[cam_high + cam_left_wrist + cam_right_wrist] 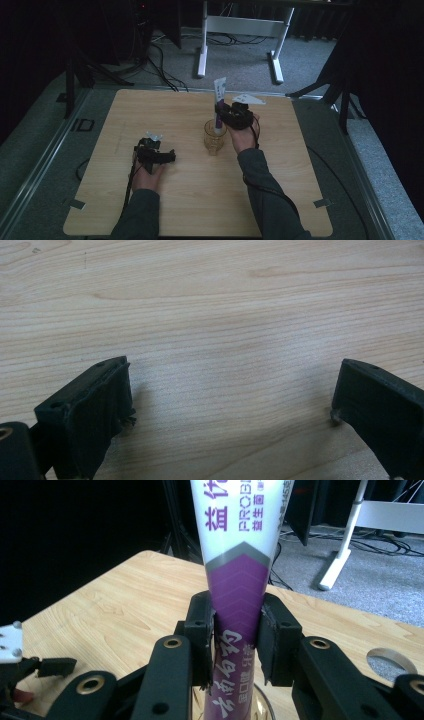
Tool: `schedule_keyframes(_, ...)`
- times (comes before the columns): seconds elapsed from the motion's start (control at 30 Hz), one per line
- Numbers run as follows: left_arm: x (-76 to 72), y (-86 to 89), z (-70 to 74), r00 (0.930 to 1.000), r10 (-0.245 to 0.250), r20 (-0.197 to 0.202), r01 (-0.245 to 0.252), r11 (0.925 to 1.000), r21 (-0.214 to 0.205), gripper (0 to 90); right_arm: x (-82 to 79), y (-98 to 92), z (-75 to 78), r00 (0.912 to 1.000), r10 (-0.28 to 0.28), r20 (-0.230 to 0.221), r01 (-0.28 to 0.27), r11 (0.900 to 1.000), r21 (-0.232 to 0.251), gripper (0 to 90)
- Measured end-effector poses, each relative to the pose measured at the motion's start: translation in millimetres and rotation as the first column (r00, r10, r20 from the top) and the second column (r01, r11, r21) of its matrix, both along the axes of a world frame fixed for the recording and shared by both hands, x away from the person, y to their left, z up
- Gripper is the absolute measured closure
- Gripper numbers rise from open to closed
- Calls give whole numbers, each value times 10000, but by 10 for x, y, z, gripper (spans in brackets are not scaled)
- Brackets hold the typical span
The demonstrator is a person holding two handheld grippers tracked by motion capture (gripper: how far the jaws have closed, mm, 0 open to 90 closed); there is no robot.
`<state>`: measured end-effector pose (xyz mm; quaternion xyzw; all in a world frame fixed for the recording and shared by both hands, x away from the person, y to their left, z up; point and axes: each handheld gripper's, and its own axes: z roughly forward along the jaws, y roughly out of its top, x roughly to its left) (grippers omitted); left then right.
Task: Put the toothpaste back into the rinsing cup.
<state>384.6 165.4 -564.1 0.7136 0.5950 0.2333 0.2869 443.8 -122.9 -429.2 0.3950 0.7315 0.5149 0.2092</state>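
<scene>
Right now my right hand-held gripper (218, 111) pinches the toothpaste tube (219, 100) around its purple lower half, just right of centre in the high view. In the right gripper view both pads press the tube's flanks (239, 630), so the tube stands close to upright, its white crimped end at the top and its cap end down in the amber glass cup (214, 136). I judge the grip sits at mid-height on purpose: high enough to clear the cup's rim, low enough to steer the cap end inside the glass. I cannot tell whether the cap touches the bottom.

My left hand-held gripper (165, 157) rests at the lower left of centre in the high view, jaws spread wide with only bare wood of the bench (225, 340) between them. It lies well apart from the cup, so I take it as parked, out of the way.

Nothing else lies on the bench near the cup. Beyond the bench's far edge, at the top of the high view, a white desk frame (240, 30) and loose cables (160, 65) sit on grey carpet, well clear of the work. The cup itself is light and unsteadied, so a sideways pull on the tube could tip it.
</scene>
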Motion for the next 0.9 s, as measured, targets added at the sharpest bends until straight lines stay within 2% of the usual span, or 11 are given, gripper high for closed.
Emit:
schedule_keyframes(0.13, 0, 0, 0, 10000, 2, 1, -2, 10000, -1, 27, -17, 33, -102, 9999, 42, -93, -45, 9995, -304, 674)
schedule_keyframes(0.3, 0, 0, 0, 10000, 0, 2, 0, 10000, 2, 27, -38, 48, -211, 9997, 52, -239, -62, 9992, -394, 666)
schedule_keyframes(0.5, 0, 0, 0, 10000, 0, 4, 0, 10000, 4, 27, -95, 108, -338, 9999, 74, -154, -90, 9942, -1076, 658)
schedule_keyframes(0.7, 0, 0, -1, 10000, 4, 6, -4, 10000, 2, 27, -103, 99, -439, 9992, 166, -377, -215, 9908, -1335, 636)
schedule_keyframes(0.77, 0, 0, 0, 10000, 3, 6, -3, 10000, 2, 27, -107, 79, -456, 9992, 193, -362, -240, 9909, -1323, 608)
schedule_keyframes(0.87, 0, 0, 0, 10000, 2, 6, -2, 10000, 3, 27, -128, 17, -408, 9994, 259, -251, -278, 9963, -807, 533)
schedule_keyframes(0.9, 0, 0, 0, 10000, 1, 4, -1, 10000, 4, 27, -135, 4, -389, 9993, 298, -208, -314, 9963, -796, 511)
